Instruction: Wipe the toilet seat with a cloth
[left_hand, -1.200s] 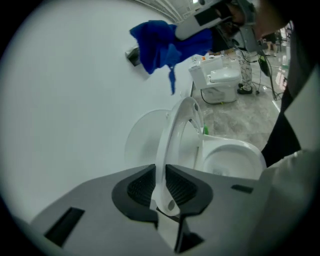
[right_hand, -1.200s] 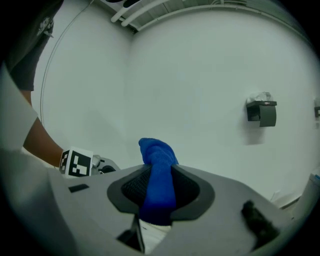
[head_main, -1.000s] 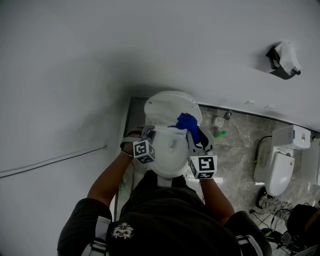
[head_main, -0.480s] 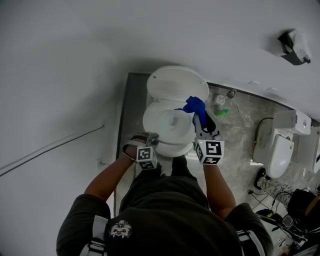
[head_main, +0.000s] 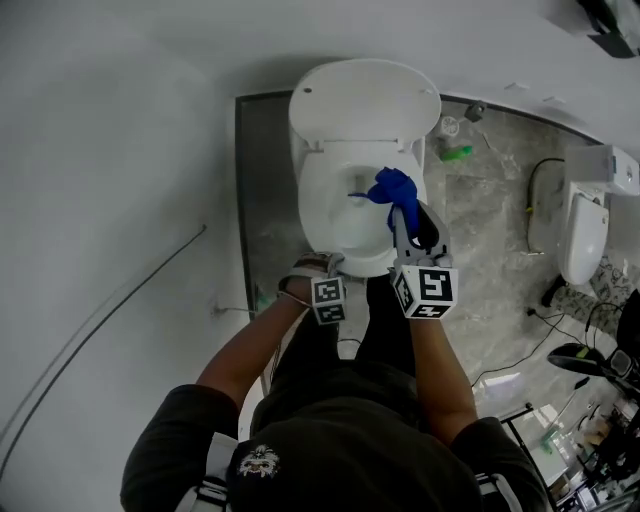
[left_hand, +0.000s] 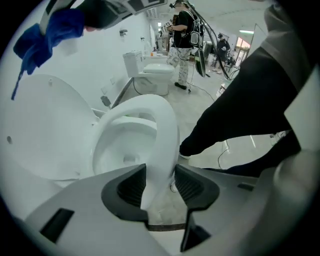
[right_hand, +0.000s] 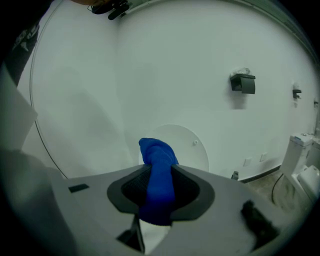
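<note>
left claw (left_hand: 160, 182), jaws just opening, is spreading around the toilet seat (left_hand: 162, 127) rim; right claw (right_hand: 161, 192) is pinching the blue cloth (right_hand: 157, 155), pointing lengthwise toward the raised lid (right_hand: 194, 150).

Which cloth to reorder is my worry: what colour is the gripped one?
Plain blue; the cloth shows best in the right gripper view.

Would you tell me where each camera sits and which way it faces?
Head view: on the person's head, facing steeply down at the white oval toilet seat; shows both arms, left claw, right claw.
Left gripper view: on the left claw, facing across the seat; its jaws, just opening, straddle it; a dark-trousered leg shows.
Right gripper view: on the right claw, facing the wall; jaws clamp the blue cloth.
Shared: all show the cloth.
</note>
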